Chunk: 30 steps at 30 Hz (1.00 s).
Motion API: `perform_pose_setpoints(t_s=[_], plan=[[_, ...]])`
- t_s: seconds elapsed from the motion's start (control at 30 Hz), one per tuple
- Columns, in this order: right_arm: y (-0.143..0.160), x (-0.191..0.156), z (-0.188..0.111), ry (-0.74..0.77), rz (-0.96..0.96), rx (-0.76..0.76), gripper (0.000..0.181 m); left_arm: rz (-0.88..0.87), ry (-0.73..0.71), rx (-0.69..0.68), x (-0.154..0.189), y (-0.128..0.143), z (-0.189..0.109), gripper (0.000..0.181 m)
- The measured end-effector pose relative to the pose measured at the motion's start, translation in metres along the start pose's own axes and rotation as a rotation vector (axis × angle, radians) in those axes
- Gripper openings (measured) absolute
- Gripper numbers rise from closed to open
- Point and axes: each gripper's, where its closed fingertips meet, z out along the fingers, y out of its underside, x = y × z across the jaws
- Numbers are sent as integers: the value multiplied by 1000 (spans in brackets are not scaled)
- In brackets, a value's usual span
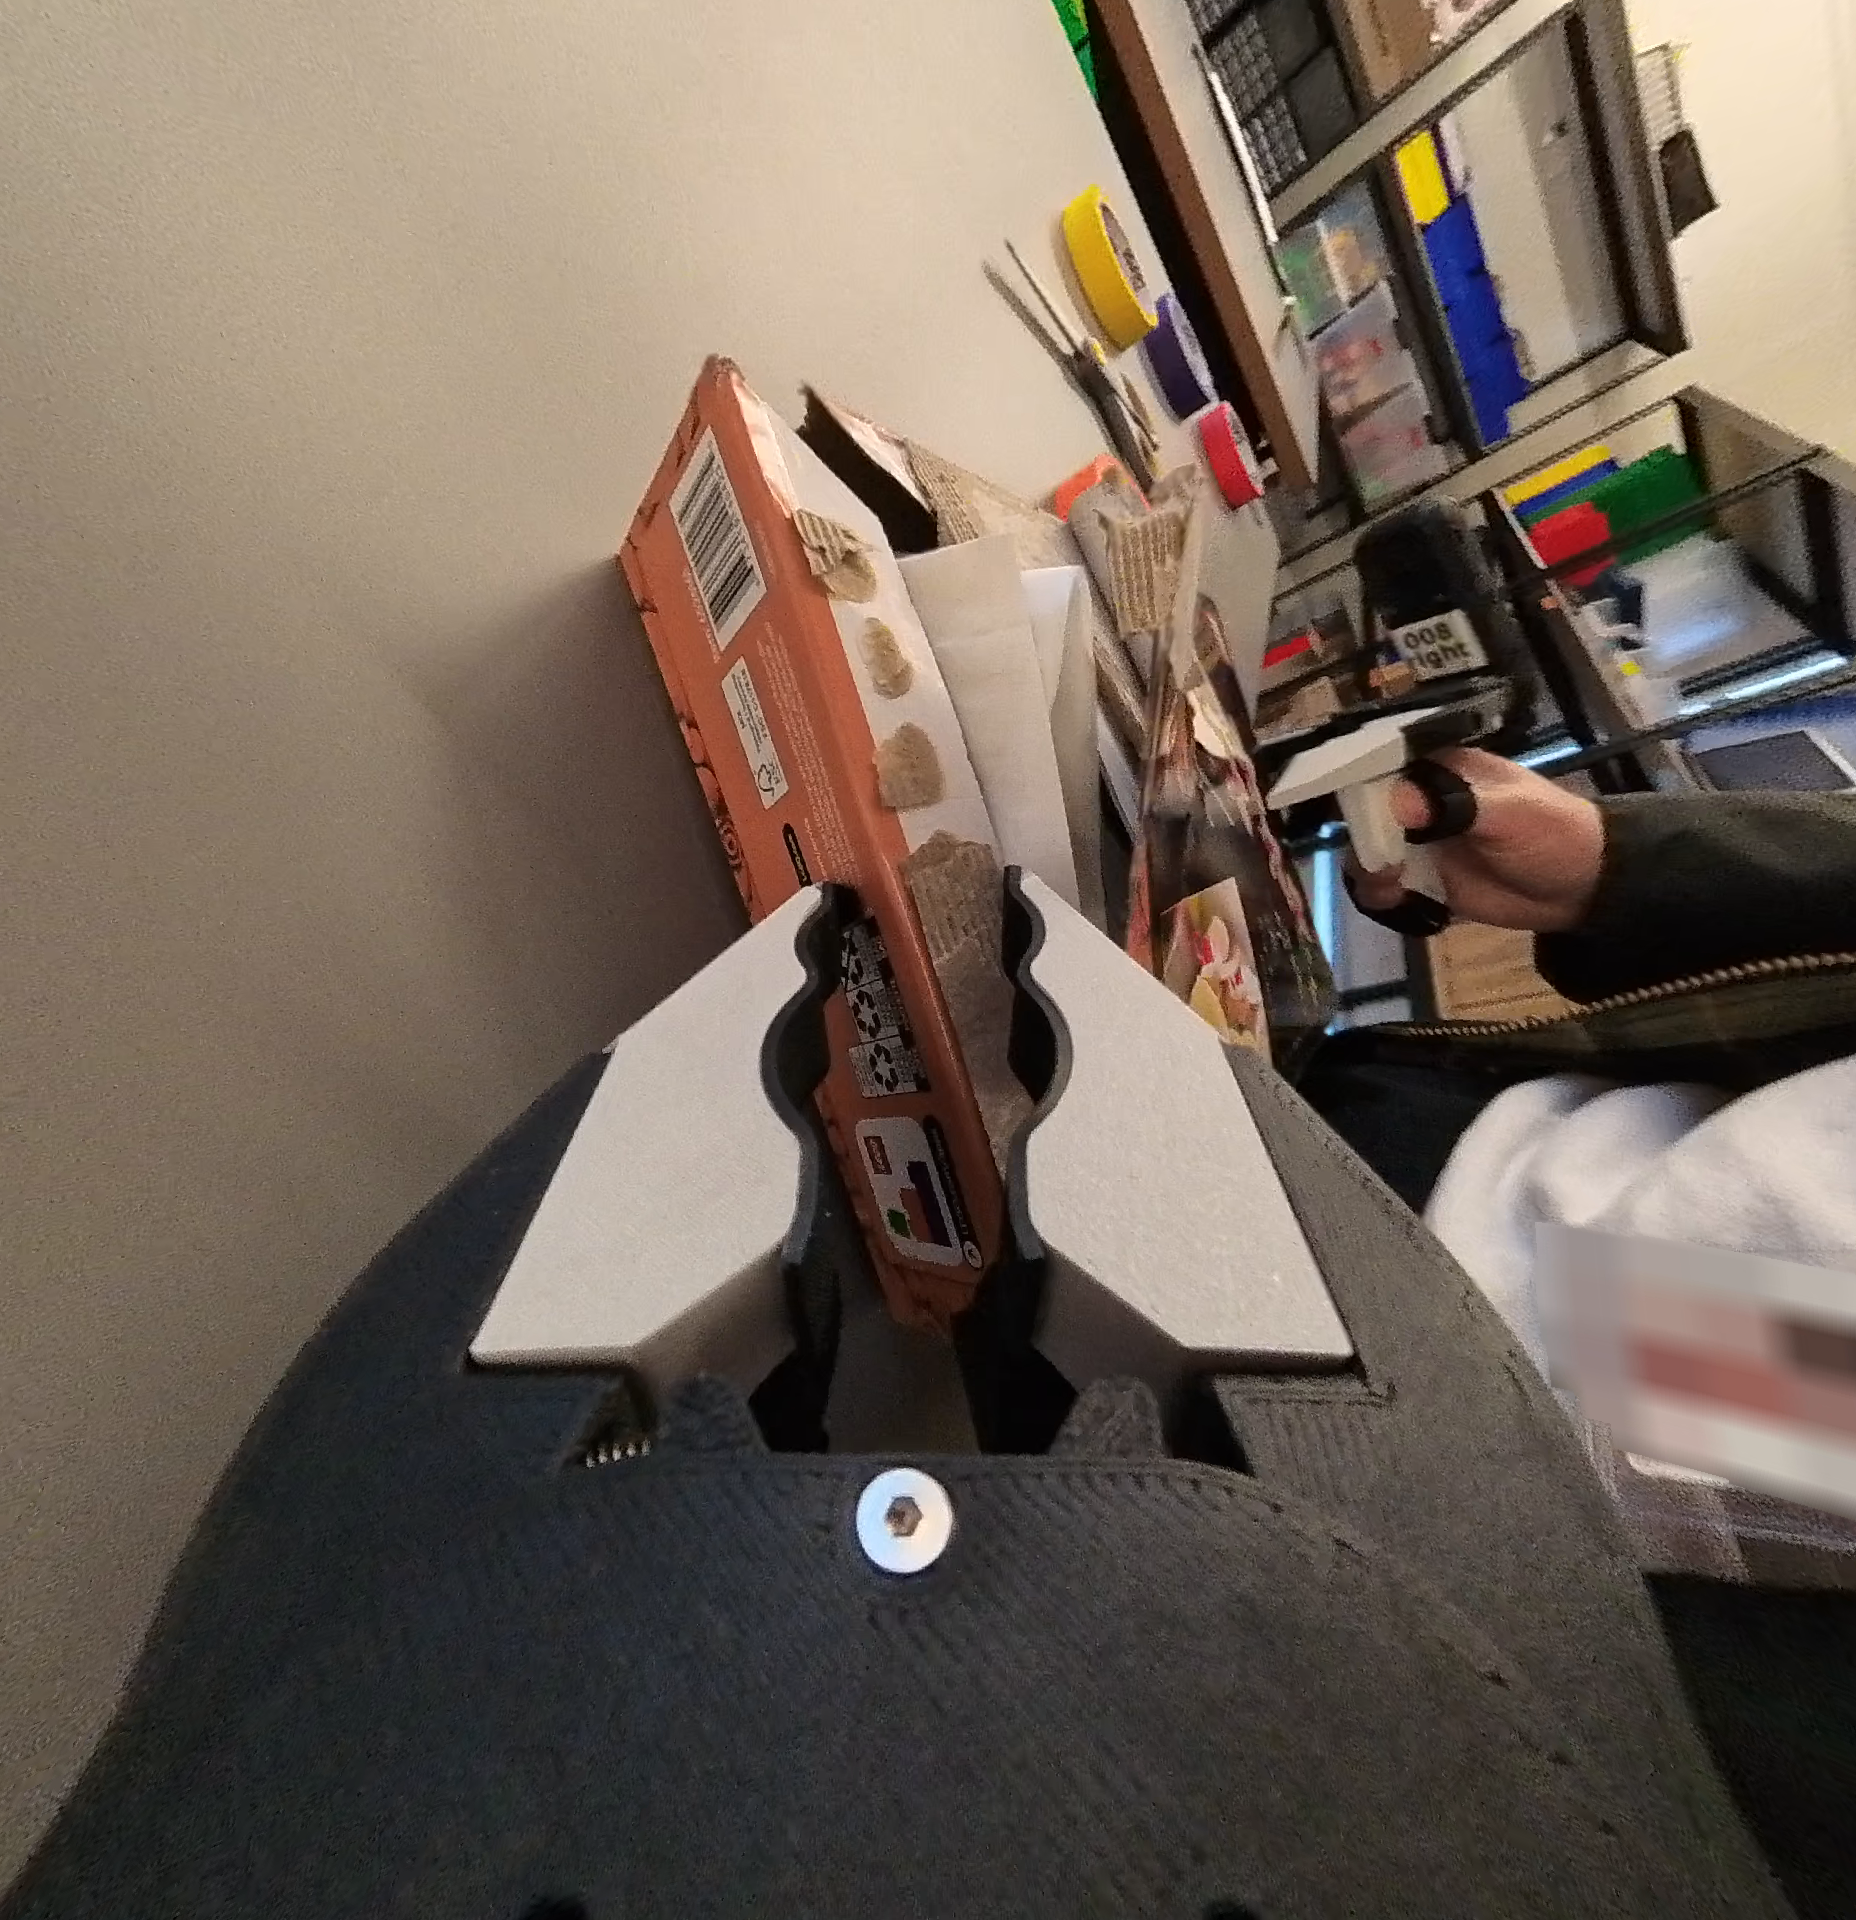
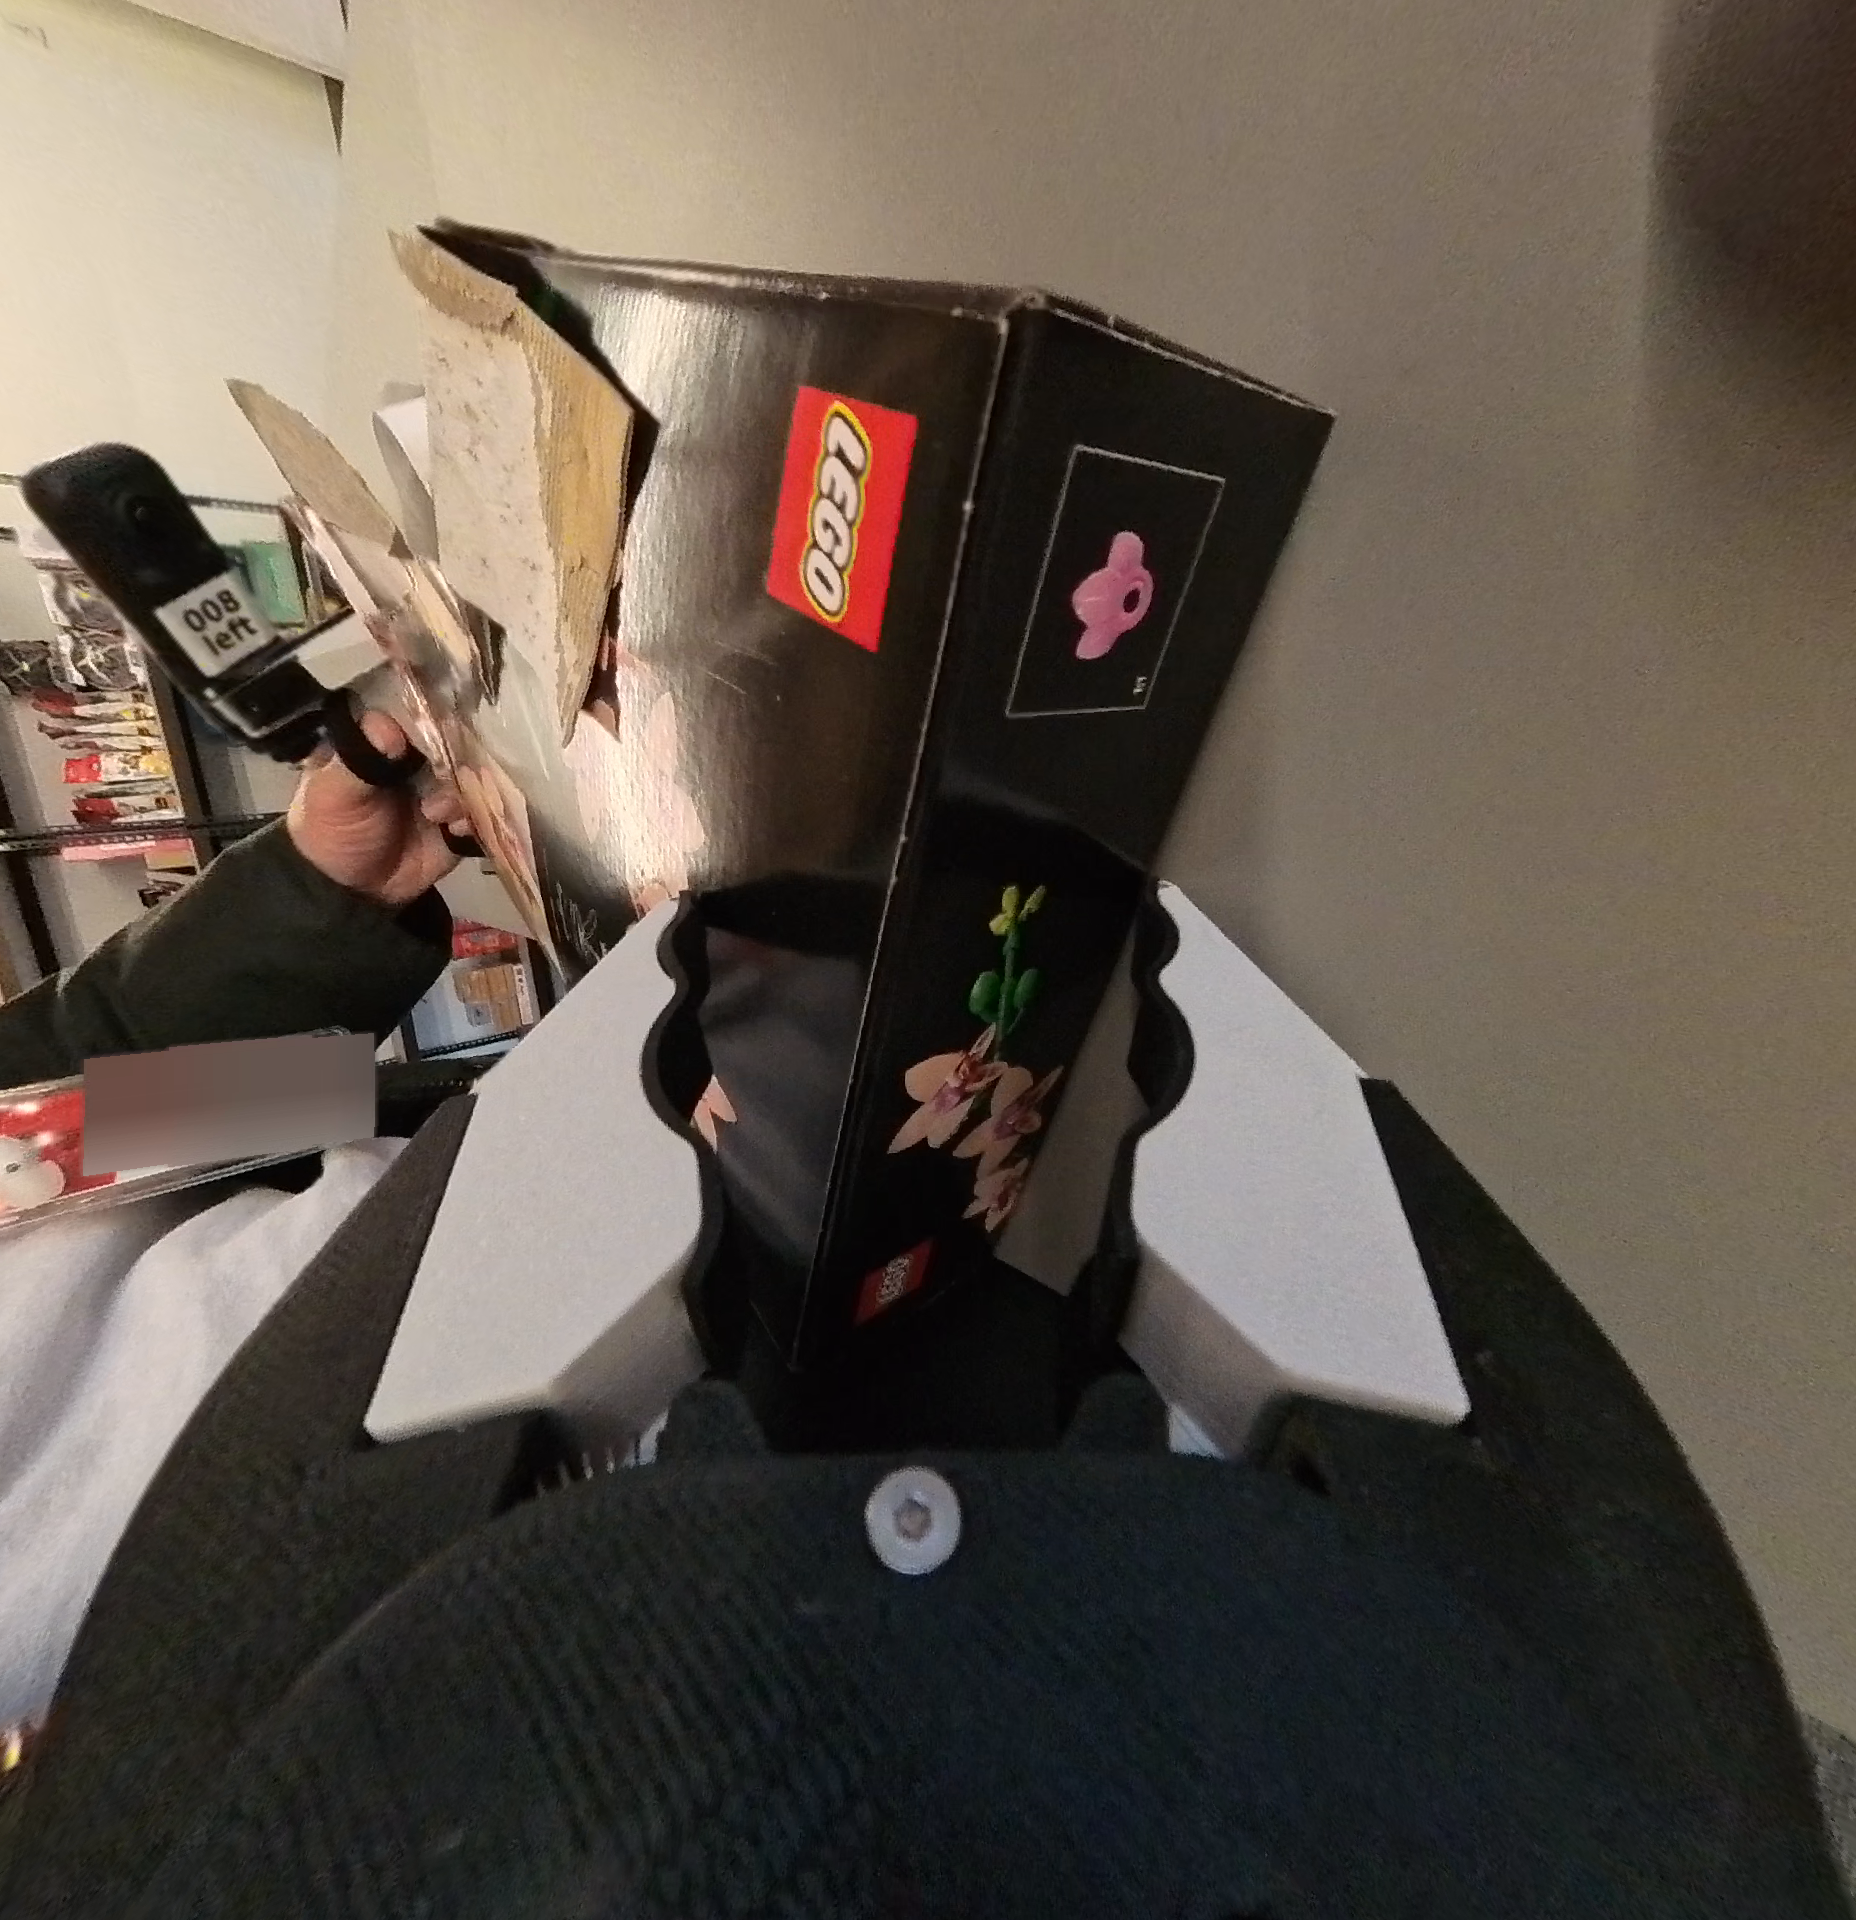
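The left gripper has its fingers clamped on the edge of an orange cardboard box, held upright against the wall. The right gripper grips a corner of a black flower-printed box between its fingers, also by the wall.

My right gripper has its white fingers on either side of the corner edge of a black box printed with pink flowers. The box rises ahead of the fingers, tilted, its torn cardboard flap up and to my left. Whether the pads press the box I cannot tell. Far to my left, a hand holds the other gripper against the box's far side. A plain wall stands beyond and to my right.
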Motion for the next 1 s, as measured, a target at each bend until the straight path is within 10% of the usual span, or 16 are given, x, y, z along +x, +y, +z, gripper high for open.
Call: perform_pose_setpoints(t_s=[0.27,0.5,0.67,1.0], plan=[[-3,-1,3,1,9,12,82,-42,-130,120,2,-8,3,30],[-5,-3,4,-26,32,23,80,-364,151,257,5,-22,-16,5],[-5,-7,10,-3,-1,13,82,-300,44,284,-10,-18,-18,9],[-4,-8,11,-15,-5,-21,82,-223,119,129,-5,-6,-24,15]])
